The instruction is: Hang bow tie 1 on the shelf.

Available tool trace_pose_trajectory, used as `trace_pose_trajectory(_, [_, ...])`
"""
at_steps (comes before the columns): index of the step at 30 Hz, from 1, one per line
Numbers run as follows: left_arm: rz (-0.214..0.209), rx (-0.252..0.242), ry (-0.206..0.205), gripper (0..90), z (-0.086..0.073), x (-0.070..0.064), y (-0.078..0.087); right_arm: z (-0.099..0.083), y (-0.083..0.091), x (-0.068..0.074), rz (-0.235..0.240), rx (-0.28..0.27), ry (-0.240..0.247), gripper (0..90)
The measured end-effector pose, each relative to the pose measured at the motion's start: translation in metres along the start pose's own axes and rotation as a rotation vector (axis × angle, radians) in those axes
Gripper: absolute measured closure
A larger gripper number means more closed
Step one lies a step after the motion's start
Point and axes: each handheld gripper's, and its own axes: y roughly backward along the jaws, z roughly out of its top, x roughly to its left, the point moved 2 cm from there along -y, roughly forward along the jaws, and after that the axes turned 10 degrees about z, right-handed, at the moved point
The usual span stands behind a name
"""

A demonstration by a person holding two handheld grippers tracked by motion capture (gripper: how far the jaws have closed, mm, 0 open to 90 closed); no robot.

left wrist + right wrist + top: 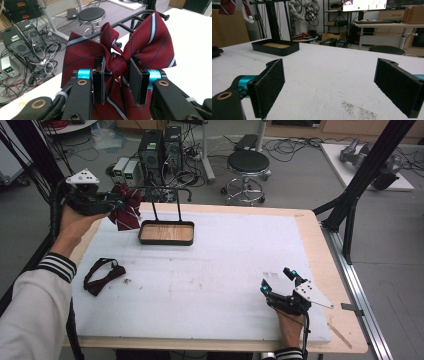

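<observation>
A: Where is the striped bow tie point(117, 53)?

B: Upper left of the high view, lifted off the table. The left gripper point(116, 80) pinches its centre knot, jaws closed on the fabric, wings spread to either side.

A: And relative to the rack point(165, 190)?

B: Just left of the black top bar, about level with it; the bar's end lies right behind the knot. Judged next move: carry rightward onto the bar.

A: Right gripper point(278, 281)?

B: Jaws wide apart, resting lower right, well away. A dark bow tie point(103, 275) lies at the left.
</observation>
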Motion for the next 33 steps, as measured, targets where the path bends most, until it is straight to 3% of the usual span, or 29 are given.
trace_pose_trajectory(17, [-0.018,0.02,-0.015,67.9,0.004,0.013,-0.008,0.0,0.0,0.0,-0.007,0.004,0.0,8.8])
trace_pose_trajectory(33, [-0.003,0.083,-0.017,67.8,0.003,0.016,-0.026,0.0,0.0,-0.001,-0.009,0.003,-0.007,8.8])
